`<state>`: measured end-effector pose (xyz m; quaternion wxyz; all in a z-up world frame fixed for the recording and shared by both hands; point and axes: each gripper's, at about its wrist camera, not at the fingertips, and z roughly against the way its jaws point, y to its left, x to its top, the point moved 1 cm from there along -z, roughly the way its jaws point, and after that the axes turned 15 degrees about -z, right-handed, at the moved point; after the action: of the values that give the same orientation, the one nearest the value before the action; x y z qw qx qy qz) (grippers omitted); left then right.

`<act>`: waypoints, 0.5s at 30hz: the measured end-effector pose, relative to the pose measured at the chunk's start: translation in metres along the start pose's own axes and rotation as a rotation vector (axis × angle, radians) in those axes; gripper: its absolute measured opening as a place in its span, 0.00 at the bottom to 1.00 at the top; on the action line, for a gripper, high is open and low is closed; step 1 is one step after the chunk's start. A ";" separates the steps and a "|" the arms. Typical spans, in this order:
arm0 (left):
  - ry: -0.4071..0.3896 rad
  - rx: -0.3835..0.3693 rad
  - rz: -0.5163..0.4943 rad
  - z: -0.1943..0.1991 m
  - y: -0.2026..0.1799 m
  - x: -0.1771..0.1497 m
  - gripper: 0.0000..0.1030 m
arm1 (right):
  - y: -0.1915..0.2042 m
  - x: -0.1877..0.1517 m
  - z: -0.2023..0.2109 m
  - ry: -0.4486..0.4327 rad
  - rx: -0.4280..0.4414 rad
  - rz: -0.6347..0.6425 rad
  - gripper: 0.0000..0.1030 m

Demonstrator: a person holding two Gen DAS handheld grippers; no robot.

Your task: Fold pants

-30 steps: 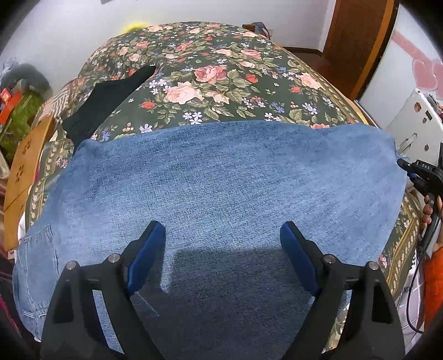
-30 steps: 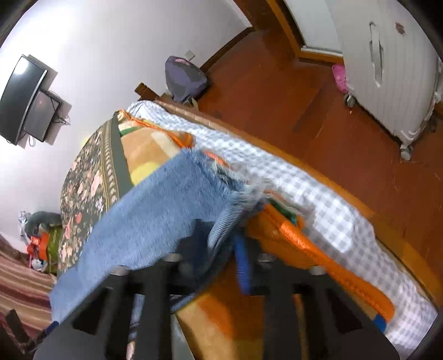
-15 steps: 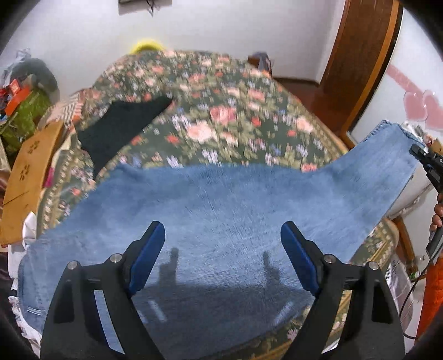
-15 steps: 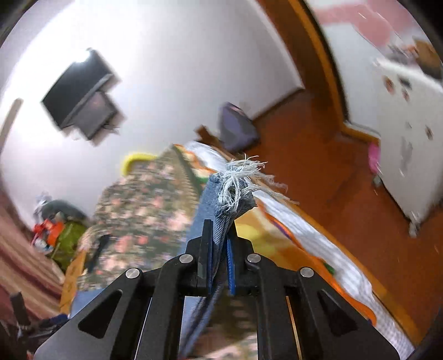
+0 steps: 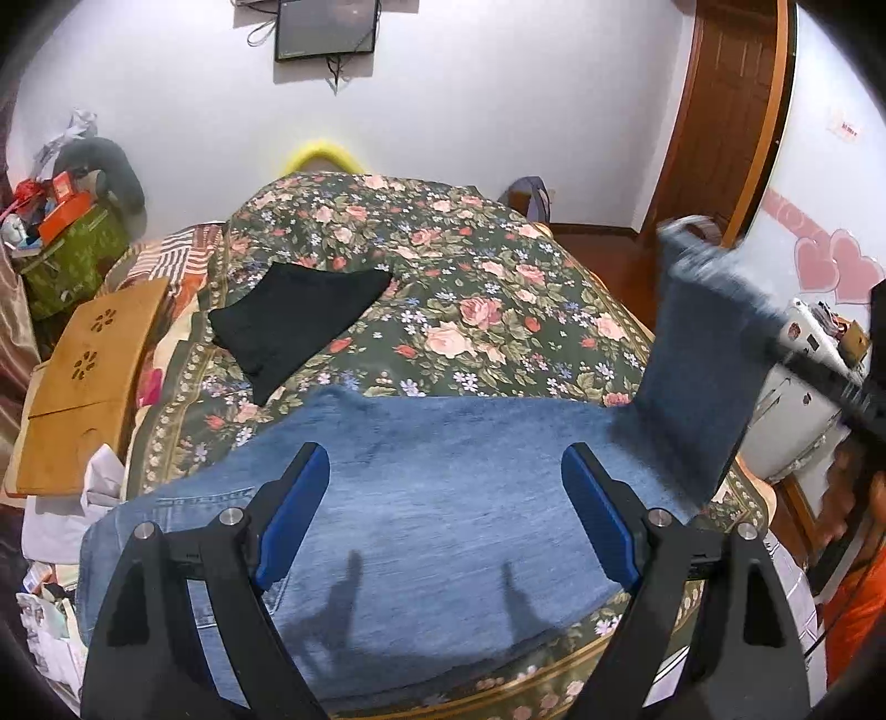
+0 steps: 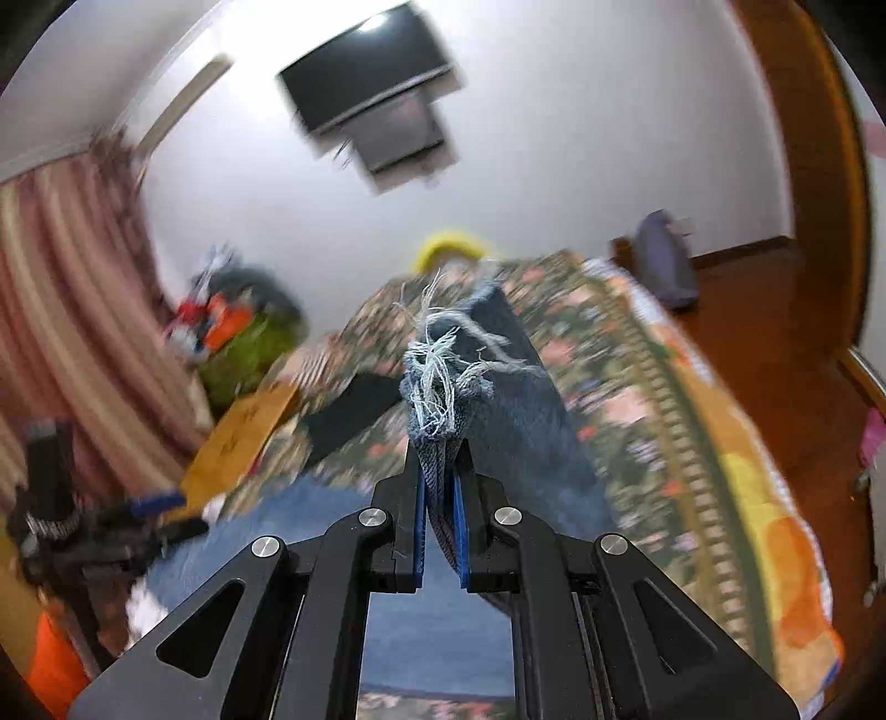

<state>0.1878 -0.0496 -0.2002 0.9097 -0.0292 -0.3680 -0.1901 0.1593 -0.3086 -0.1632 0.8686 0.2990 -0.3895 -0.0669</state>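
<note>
Clearly the right tongs (image 6: 440, 498) are clamped on the frayed hem (image 6: 443, 376) of the blue jeans (image 5: 443, 498), the two blue pads pressed flat against the doubled denim at the centre of the right wrist view. White loose threads stick up just above the pads. From that grip the leg runs away and down toward the bed, hanging as a dark blue band across the middle of the frame.

In the left wrist view the same raised leg (image 5: 703, 354) stands up at the right of the frame, blurred, with the right tool showing only as a dark streak at the right edge, beside an orange sleeve (image 5: 853, 609) at the lower right. The rest of the jeans lie spread flat across the near part of the floral bedspread (image 5: 443, 266), filling the lower middle of the frame, with a pocket seam toward the lower left.

The left tongs (image 5: 446, 515) are wide apart and hold nothing; they hover over the flat denim, angled downward, and their shadows fall on the cloth below. A black garment (image 5: 293, 321) lies on the bedspread in the upper left part of the bed, apart from the jeans. A wooden tray (image 5: 83, 376) sits at the left edge, and a wall-mounted screen (image 5: 326, 25) hangs at the top.
</note>
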 end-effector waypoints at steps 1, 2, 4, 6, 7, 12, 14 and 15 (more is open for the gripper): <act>-0.001 0.001 0.003 0.002 0.002 -0.002 0.84 | 0.004 -0.007 -0.008 0.024 0.007 0.012 0.07; -0.001 0.002 0.005 0.003 0.004 -0.004 0.84 | 0.009 -0.017 -0.019 0.057 0.015 0.027 0.07; 0.002 0.001 0.013 0.004 0.008 -0.009 0.84 | 0.017 -0.035 -0.034 0.119 0.026 0.044 0.07; 0.007 0.000 0.021 0.004 0.011 -0.013 0.84 | 0.023 -0.057 -0.053 0.196 0.029 0.059 0.08; 0.011 -0.001 0.025 0.003 0.013 -0.015 0.84 | 0.025 -0.064 -0.059 0.223 0.028 0.068 0.09; 0.025 -0.007 0.025 -0.001 0.016 -0.019 0.84 | 0.029 -0.099 -0.093 0.379 -0.014 0.106 0.19; 0.024 -0.010 0.017 -0.004 0.014 -0.017 0.84 | 0.030 -0.103 -0.093 0.414 -0.001 0.102 0.26; 0.022 -0.012 0.014 -0.006 0.013 -0.016 0.84 | 0.027 -0.100 -0.092 0.421 0.018 0.097 0.31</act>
<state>0.1860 -0.0336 -0.2143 0.9148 -0.0350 -0.3567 -0.1862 0.1533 -0.2088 -0.2585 0.9303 0.2950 -0.2138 0.0425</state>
